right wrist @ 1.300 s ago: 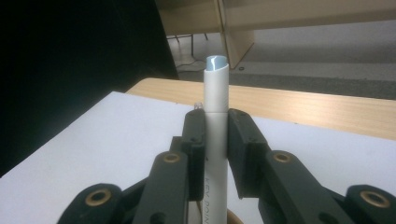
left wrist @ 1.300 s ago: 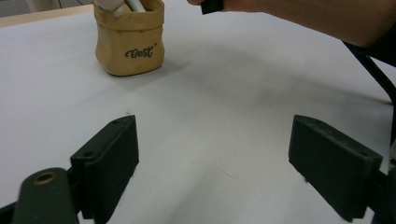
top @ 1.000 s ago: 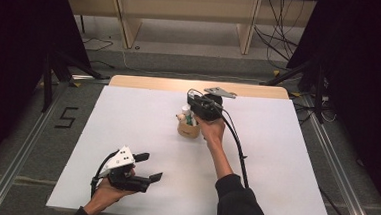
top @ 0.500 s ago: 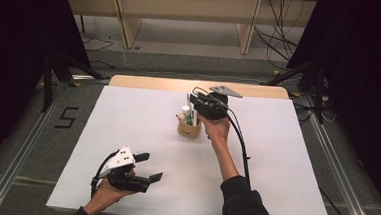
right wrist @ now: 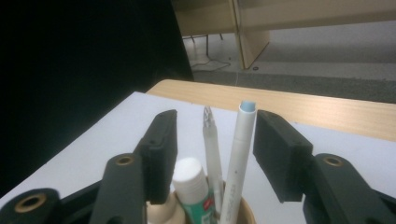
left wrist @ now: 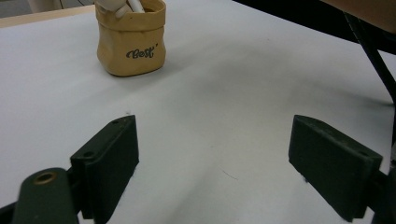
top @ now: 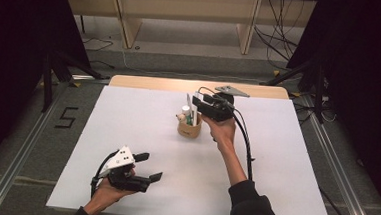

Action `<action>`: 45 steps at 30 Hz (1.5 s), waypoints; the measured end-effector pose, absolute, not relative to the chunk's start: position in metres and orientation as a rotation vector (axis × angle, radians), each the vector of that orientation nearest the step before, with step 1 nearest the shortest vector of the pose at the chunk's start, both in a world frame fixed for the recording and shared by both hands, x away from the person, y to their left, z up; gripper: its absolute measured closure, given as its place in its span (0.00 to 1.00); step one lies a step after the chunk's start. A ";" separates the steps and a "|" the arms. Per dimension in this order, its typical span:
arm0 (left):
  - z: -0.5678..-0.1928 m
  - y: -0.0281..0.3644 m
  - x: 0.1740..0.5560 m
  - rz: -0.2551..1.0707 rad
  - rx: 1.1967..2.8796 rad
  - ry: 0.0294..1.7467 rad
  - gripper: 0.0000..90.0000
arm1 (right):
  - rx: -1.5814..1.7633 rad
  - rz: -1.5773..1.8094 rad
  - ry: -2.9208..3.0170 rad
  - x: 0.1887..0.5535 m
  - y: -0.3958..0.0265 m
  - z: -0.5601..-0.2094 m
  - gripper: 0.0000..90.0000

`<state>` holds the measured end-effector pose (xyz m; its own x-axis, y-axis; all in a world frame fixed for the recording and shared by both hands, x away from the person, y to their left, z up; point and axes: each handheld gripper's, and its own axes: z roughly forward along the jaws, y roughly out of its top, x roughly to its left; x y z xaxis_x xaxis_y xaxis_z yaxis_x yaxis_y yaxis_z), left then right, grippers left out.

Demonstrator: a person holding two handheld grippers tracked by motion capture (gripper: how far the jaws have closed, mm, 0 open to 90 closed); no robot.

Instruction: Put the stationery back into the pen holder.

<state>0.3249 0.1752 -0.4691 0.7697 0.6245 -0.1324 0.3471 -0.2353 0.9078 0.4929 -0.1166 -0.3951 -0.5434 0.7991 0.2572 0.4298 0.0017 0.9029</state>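
Two pens stand upright in the tan pouch point(top: 189, 128), their long axes near vertical: a white pen with a pale blue cap point(right wrist: 239, 158) and a thinner clear-tipped pen point(right wrist: 212, 154) beside it. In the right gripper view both rise between the jaws of the right gripper point(right wrist: 215, 149), which have just been opening; a gap shows on each side, so the pads press on nothing and the pens are loose in the pouch. A white-capped bottle with a green label point(right wrist: 192, 189) sits low at about 7 o'clock from the blue-capped pen. In the high view the right gripper point(top: 198, 104) hovers just above the pouch, at its 12 to 1 o'clock, far nearer than the left gripper point(top: 149, 166), which rests wide open and empty at the pouch's 7 o'clock, well apart. The table point(top: 128, 113) is covered in white. On the pouch, seen from the left gripper view point(left wrist: 131, 39), dark script reads "Best". My guess is the hand is leaving after dropping a pen in
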 end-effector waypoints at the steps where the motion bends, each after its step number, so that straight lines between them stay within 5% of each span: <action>1: -0.469 0.175 0.325 0.311 1.847 0.748 0.18 | 1.265 1.551 1.962 0.491 -0.118 -0.394 0.54; 45: -0.468 0.178 0.327 0.281 1.813 0.767 0.18 | 1.106 1.592 2.095 0.401 -0.153 -0.399 0.41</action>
<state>0.3269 0.1776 -0.4682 0.7630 0.6232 -0.1717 0.3652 -0.1966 0.9099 0.4015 -0.1534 -0.3993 -0.6647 0.7153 0.2156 0.3994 0.0963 0.9117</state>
